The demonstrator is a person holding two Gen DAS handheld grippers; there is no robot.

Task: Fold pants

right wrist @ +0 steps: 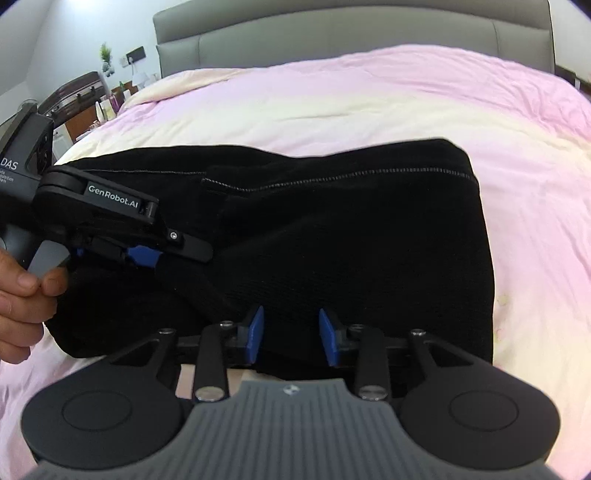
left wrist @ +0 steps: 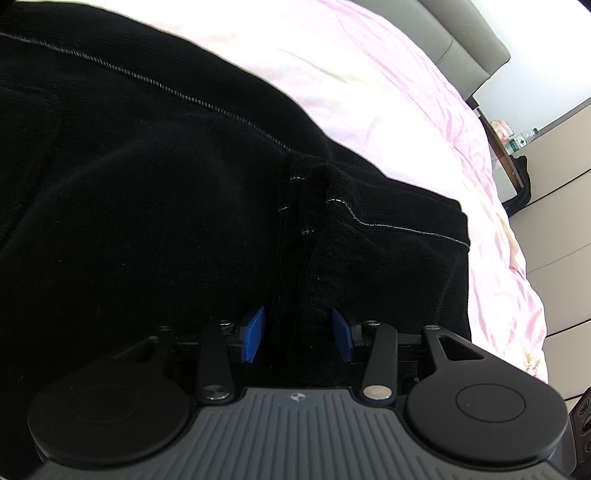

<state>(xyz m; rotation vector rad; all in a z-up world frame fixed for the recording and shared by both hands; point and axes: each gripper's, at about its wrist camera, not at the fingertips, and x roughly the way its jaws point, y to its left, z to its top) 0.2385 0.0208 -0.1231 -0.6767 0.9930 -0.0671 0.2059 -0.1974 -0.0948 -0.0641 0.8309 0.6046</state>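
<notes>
Black pants point(right wrist: 351, 229) with pale stitching lie folded in a thick bundle on the pink bedspread point(right wrist: 369, 92). My right gripper point(right wrist: 291, 336) has its blue pads closed on the near edge of the pants. My left gripper point(left wrist: 299, 336) grips a bunched fold of the same black pants point(left wrist: 147, 203) between its blue pads; it shows from the side in the right wrist view point(right wrist: 147, 256), at the left end of the bundle, held by a hand point(right wrist: 22, 295).
A grey padded headboard point(right wrist: 332, 33) stands at the far end of the bed. A bedside table point(right wrist: 92, 107) with bottles and a plant is at the far left. The bed's edge, a wall and a glass table point(left wrist: 513, 147) show in the left wrist view.
</notes>
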